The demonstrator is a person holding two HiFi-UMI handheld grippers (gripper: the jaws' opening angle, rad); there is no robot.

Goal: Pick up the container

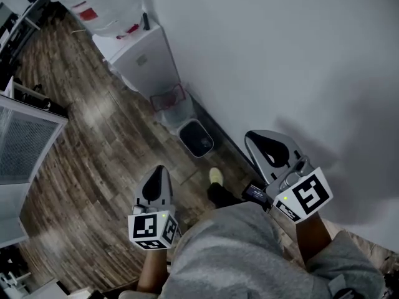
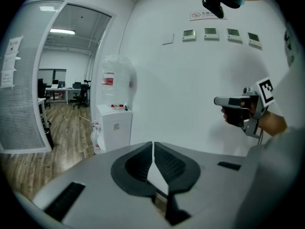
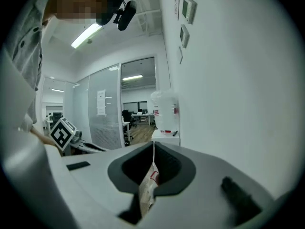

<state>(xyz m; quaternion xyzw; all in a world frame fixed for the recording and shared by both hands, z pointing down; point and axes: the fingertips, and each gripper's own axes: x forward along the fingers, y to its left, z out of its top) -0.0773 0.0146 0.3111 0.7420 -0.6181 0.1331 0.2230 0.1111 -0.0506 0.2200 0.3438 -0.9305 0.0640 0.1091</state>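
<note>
Grey left tongs (image 2: 153, 147) and right tongs (image 3: 153, 147) were pinched together, empty, held forward along the wall (image 1: 280, 55), since the dark bin (image 1: 196, 137), likely the container, lay beyond reach.

We see a floor (image 1: 93, 161) of wood-grain planks with a dull sheen, a smooth matt wall (image 1: 280, 55), and a water dispenser (image 1: 146, 58) of smooth white plastic, its bottle (image 1: 100, 2) translucent plastic. The left gripper (image 2: 153, 143) and right gripper (image 3: 153, 145) have matt grey plastic shells with ribbed black pads. The sweatshirt (image 1: 243, 254) is soft grey cloth.
</note>
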